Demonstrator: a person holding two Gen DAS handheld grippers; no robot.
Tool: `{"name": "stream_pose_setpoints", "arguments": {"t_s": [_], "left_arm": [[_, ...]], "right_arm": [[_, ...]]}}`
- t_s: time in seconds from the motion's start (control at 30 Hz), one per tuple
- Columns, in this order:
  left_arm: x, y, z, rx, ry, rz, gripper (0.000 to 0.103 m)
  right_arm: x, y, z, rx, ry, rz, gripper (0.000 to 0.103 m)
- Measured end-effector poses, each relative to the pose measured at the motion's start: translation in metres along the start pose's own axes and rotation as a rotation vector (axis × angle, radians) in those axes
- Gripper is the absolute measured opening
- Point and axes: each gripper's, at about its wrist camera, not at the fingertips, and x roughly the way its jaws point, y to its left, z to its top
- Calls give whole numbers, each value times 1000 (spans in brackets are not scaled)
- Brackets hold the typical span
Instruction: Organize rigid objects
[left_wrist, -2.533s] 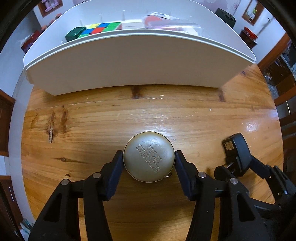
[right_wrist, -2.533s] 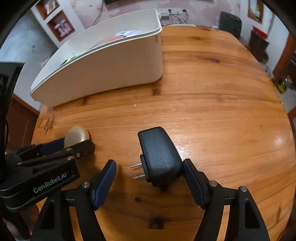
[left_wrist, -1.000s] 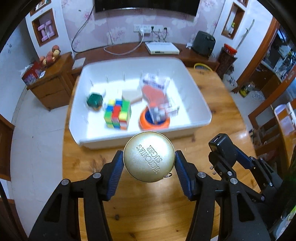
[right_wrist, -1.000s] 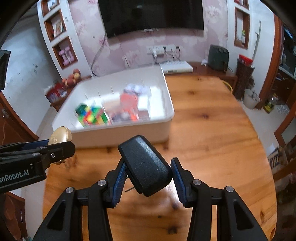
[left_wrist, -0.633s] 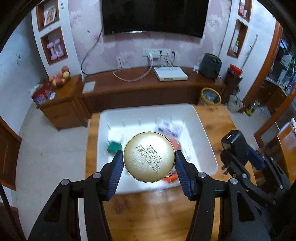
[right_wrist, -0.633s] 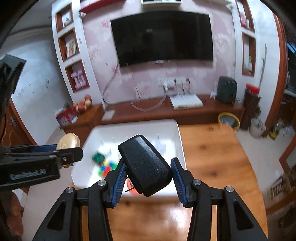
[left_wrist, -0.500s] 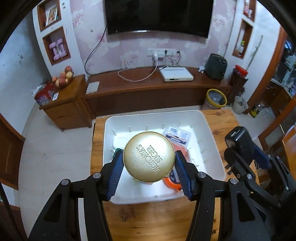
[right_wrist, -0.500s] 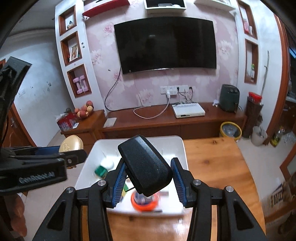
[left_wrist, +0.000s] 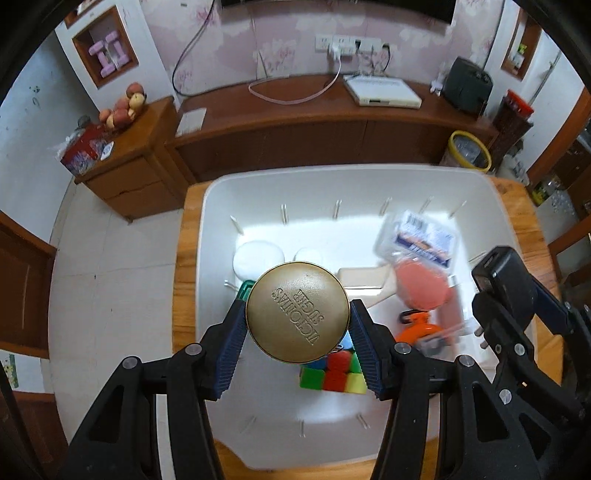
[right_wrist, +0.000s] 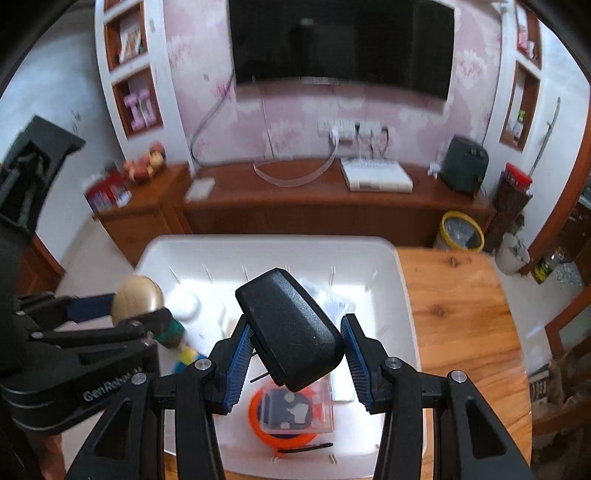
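Gold tin (left_wrist: 297, 312): clamped across its rim in left gripper (left_wrist: 297, 332) jaws, above white bin (left_wrist: 491, 199); likely stiff, slick metal.
Black adapter (right_wrist: 290, 328): right gripper (right_wrist: 295, 354) jaws pinch its flanks; light, rigid.

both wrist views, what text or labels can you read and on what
"VICTORIA'S SUGER", embossed and upside down, on the gold tin held in the left gripper.
"GenRobot.AI", partly cut off, on the left gripper's body.
Print and barcode on the clear packet in the white bin: too blurred to read.

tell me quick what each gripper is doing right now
left gripper: shut on the round gold metal tin.
right gripper: shut on the black plastic plug adapter.
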Motion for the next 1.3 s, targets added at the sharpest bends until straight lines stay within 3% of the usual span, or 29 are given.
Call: {"name": "stream_pose_setpoints", "arguments": {"t_s": [0.33,0.4,0.43,0.53,0.6,0.67,1.3], "left_arm": [[38,-4,-5,30,86,28,59],[40,-5,-6,33,103,16,59],[40,-5,-7,35,109,9,60],[38,-6,-8,44,108,3,60],[33,-6,-10,45,96,-6,78],[25,-6,-11,39,70,-17,82],[-47,-15,-45,-22,-6,-8,82]], "right_arm": [[48,15,-22,-60,159,-45,50],[48,18,-23,-75,159,-49,53],[48,19,-23,-83,162,-45,62],[44,25,-24,-123,150,-60,72],[42,28,-26,-147,146,-60,72],[38,31,-28,-161,139,-56,72],[-26,4,-48,-104,44,-8,72]]}}
